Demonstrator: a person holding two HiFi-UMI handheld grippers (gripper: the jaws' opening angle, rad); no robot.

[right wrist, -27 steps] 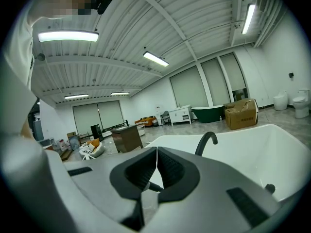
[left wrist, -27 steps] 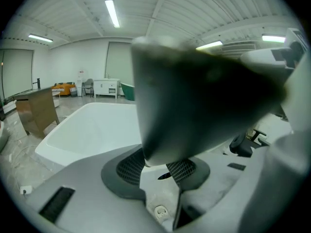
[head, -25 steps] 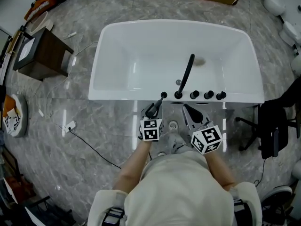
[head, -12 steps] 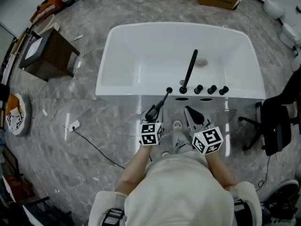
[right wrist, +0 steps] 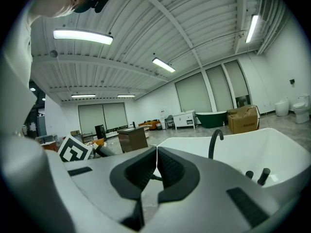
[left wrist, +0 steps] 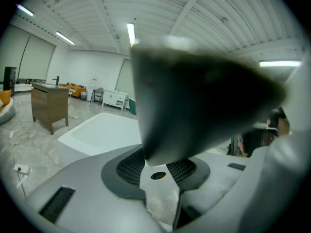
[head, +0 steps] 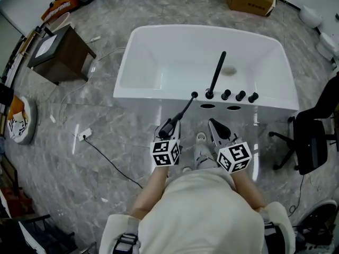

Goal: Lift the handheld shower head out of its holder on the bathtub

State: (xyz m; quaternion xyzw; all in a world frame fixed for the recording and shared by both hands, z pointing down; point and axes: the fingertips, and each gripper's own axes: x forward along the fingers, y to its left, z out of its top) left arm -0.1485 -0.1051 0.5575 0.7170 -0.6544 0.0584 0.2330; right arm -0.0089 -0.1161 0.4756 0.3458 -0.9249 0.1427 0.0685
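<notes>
Left hand-held gripper, grasping the shower head, has pulled it toward 7 o'clock from its holder; right hand-held gripper is clenched, empty.

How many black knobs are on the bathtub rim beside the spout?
3, in a row right of the black spout: nearest knob, middle knob, rightmost knob. None seems hidden.

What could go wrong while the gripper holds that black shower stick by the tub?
The left gripper is clamped on the shower head near one end, so the long wand might slip or swing. Its far tip hangs close to the bathtub rim and the black faucet, so it could bump them.
</notes>
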